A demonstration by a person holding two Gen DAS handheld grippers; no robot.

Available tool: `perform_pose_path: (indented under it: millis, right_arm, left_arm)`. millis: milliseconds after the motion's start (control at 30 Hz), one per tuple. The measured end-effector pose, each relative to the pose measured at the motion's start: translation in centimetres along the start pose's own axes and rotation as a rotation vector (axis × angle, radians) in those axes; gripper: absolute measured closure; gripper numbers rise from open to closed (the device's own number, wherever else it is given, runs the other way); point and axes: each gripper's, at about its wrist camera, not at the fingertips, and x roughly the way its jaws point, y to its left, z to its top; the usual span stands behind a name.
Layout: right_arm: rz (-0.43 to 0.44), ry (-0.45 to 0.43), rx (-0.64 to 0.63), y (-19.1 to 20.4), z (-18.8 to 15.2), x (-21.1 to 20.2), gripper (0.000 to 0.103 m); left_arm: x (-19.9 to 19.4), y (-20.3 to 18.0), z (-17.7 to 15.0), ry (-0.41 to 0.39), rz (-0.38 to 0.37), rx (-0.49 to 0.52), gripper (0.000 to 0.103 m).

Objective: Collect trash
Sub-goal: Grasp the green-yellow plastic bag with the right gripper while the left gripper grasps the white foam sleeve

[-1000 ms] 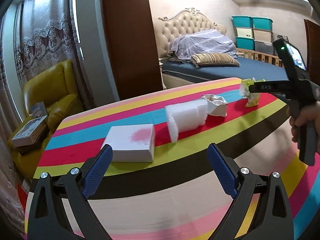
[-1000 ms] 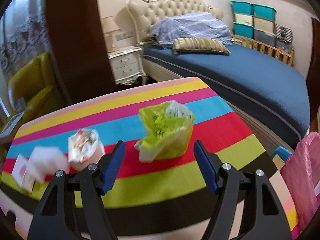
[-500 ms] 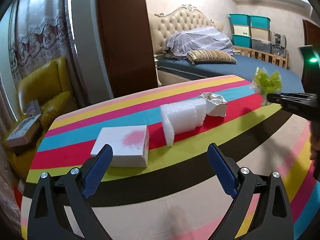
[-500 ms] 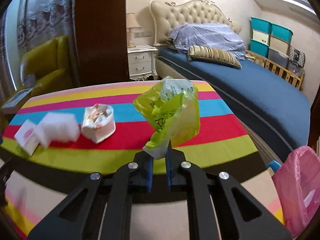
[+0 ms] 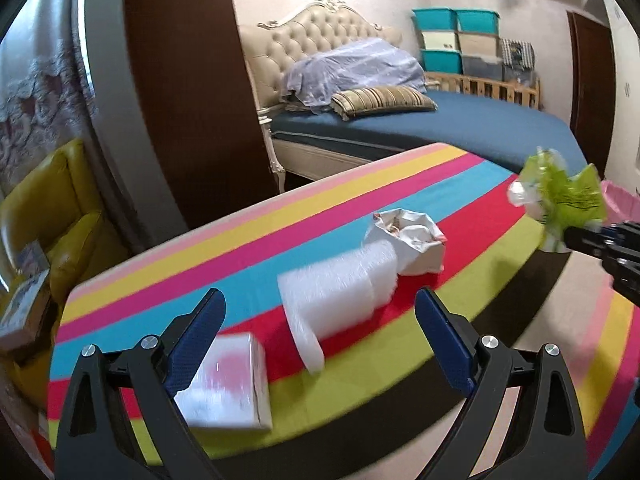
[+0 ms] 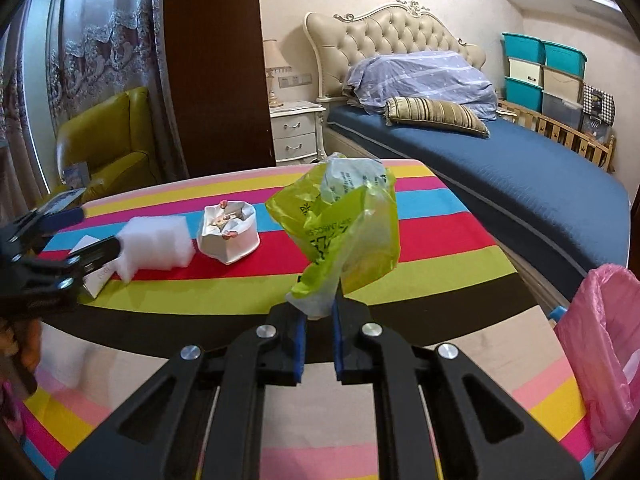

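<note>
Nearest the right wrist camera, the right gripper (image 6: 319, 312) is clenched on the lower tail of a crumpled green bag (image 6: 340, 224), which a second ago sat loose on the striped cloth (image 6: 420, 276) between spread fingers and now stands up off the cloth in the grip. Seen from the left wrist, the same bag (image 5: 560, 200) is at the far right, off past the table's end. The left gripper (image 5: 320, 320) is released, its blue pads wide apart and holding nothing; compared with a second ago its view has slid along the table, so the white box (image 5: 224, 384) now lies partly behind the left finger and the white foam block (image 5: 340, 292) sits between the fingers, farther up the cloth.

Beyond the foam, touching or just against it, stands a small crumpled white paper bag (image 5: 412, 236).

Only the right view shows a pink bin liner (image 6: 600, 356) low at the right edge, beside the table, along with a nightstand (image 6: 296, 132) by the bed (image 6: 520, 184). That view also catches the left gripper and part of a hand (image 6: 24, 344) at the left edge. In the left view, only a sliver of pink shows behind the green bag.

The foam and box are blurred in the left view. The box is mostly covered by the left gripper in the right view, and the liner's lower part is cut off by the frame.
</note>
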Motion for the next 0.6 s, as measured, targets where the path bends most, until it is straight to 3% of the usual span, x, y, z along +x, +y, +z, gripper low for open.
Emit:
perform_pose_path:
  millis: [333,500,600]
  right_arm:
    - [-0.001,0.041,0.024,-0.5,-0.9,0.6,0.092]
    - [-0.012,0.026,0.042,-1.1,-0.8,0.3,0.092]
    - [-0.036,0.02,0.04,-2.0,-1.1,-0.6,0.092]
  left_arm:
    - [6.1,0.6,0.9,0.139,-0.138,-0.006,0.014]
    - [3.5,-2.0,-0.2,0.133,-0.294,0.015,0.014]
    - [1.5,-3.0,-1.2,0.124,-0.318,0.029,0.014]
